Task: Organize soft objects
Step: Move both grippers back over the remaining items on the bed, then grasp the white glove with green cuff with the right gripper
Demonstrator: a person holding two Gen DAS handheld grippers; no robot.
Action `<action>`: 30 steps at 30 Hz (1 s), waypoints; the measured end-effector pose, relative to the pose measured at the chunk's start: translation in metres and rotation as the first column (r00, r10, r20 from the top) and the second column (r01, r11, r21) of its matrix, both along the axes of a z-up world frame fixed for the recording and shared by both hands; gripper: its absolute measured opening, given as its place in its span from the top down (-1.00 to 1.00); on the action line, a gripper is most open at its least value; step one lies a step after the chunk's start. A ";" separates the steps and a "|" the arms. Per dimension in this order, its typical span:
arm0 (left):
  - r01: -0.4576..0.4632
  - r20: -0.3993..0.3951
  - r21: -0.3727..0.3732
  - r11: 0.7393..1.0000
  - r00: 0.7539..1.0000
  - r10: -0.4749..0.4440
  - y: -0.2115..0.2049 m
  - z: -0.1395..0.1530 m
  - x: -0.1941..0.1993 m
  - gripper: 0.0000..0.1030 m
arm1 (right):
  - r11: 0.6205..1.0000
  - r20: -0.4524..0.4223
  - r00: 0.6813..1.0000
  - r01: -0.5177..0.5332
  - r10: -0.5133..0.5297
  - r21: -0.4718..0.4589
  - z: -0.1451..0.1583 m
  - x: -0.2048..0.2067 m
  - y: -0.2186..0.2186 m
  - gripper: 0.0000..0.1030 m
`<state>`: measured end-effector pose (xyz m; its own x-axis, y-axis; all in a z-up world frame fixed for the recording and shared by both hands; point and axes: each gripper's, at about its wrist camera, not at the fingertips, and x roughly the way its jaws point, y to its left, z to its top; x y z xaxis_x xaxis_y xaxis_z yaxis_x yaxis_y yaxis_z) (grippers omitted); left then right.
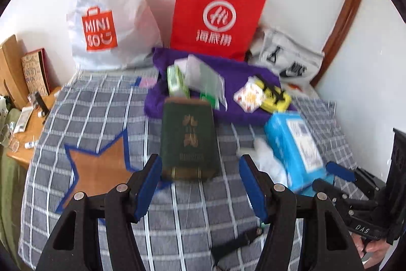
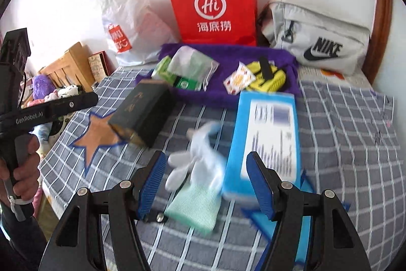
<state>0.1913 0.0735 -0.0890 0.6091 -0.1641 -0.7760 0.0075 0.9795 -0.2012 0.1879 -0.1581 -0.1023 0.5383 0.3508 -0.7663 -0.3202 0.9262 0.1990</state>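
Both tongs, left and right, spread, holding nothing. Glove, green box and blue box lie unsorted on bed; sorting apparently barely begun.

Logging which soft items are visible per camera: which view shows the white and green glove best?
The right wrist view: the glove lies just ahead of the open right gripper, white digits and green cuff both visible beside the blue box. In the left wrist view only a blurred white patch shows, mostly hidden behind a finger.

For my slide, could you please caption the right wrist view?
Open right tongs above a white glove on the checked bedspread.
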 end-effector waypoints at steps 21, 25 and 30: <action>-0.035 -0.146 -0.036 0.999 0.989 0.029 0.015 -0.075 -0.050 -0.20 | 0.996 -0.070 0.995 0.074 -0.078 -0.051 -0.091 -0.013 0.030 -0.18; -0.036 -0.165 -0.056 0.998 0.986 0.026 0.015 -0.080 -0.047 -0.21 | 0.993 -0.035 0.998 0.046 -0.050 -0.109 -0.092 -0.013 0.038 0.58; -0.025 -0.175 -0.067 0.997 0.985 0.013 0.014 -0.080 -0.047 -0.21 | 0.997 -0.037 0.999 0.017 -0.020 -0.073 -0.084 -0.014 0.035 0.87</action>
<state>0.1442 0.0873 -0.1691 0.4694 -0.2100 -0.8576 -0.0524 0.9630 -0.2645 0.1735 -0.1232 -0.1868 0.5141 0.2840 -0.8094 -0.2967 0.9442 0.1429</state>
